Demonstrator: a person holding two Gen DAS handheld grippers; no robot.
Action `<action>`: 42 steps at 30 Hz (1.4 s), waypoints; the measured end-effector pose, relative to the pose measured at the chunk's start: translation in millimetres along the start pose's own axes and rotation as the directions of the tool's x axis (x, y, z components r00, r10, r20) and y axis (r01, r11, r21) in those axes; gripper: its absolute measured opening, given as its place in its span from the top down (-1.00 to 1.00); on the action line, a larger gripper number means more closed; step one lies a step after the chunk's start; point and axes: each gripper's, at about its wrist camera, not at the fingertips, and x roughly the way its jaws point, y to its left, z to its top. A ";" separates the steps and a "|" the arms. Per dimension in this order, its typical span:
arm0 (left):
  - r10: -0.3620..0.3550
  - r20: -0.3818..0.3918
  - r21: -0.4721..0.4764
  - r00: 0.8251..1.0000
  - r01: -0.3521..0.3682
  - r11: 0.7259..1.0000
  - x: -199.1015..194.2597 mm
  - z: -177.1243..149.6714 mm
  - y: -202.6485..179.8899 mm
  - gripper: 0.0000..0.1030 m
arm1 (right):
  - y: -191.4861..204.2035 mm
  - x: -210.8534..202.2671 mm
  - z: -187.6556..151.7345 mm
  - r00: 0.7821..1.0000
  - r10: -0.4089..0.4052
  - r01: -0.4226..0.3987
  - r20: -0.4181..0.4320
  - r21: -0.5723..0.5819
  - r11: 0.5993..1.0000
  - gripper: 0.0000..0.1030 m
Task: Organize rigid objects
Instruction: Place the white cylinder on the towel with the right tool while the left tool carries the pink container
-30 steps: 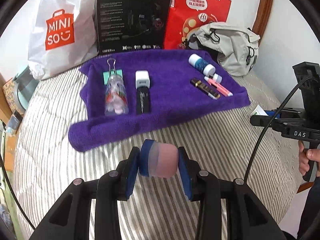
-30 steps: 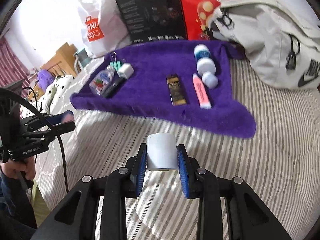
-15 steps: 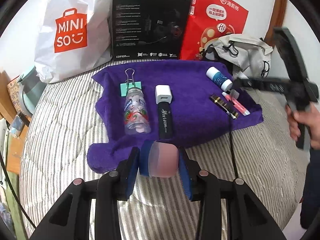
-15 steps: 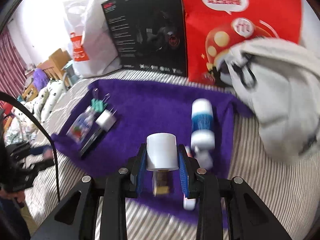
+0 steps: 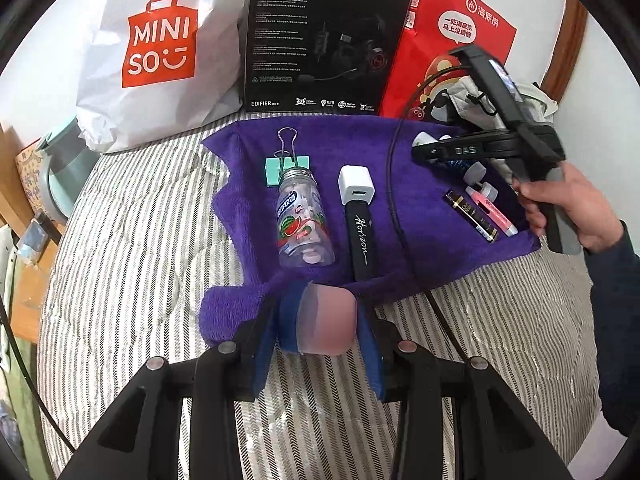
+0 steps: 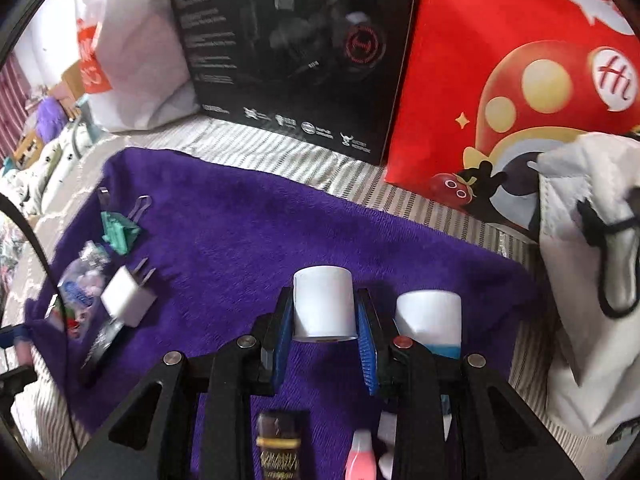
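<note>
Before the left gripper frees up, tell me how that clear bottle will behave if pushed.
The clear bottle lies on its side on the purple towel; being round, it would likely roll sideways. It looks nearly empty, so probably light. The plush towel may slow it.

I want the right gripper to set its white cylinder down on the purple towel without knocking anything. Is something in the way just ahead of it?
Straight ahead, nothing visible: the purple towel is bare beyond the white cylinder held in the right gripper. Close beside it on its right stands a white-capped blue bottle, so placing it forward or leftward looks safer.
</note>
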 end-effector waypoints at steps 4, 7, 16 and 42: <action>-0.004 0.000 0.000 1.000 0.004 1.000 0.0 -0.9 0.2 0.29 | 1.9 10.5 4.9 0.999 -0.036 0.036 -0.014 -0.011 0.999 0.42; -0.008 0.002 -0.001 1.000 0.008 1.000 -0.6 -0.5 0.3 0.29 | 0.8 12.4 4.5 1.000 -0.025 0.025 -0.013 -0.004 1.000 0.43; -0.010 0.003 -0.011 1.000 0.010 1.000 -4.0 -3.5 0.6 0.29 | -4.7 10.5 1.9 0.999 -0.022 0.022 -0.048 -0.005 1.000 0.02; -0.019 -0.001 0.073 1.000 0.019 0.997 26.9 47.9 -53.1 0.29 | -15.6 -148.2 -143.0 0.993 0.060 -0.065 0.099 0.050 0.997 -0.37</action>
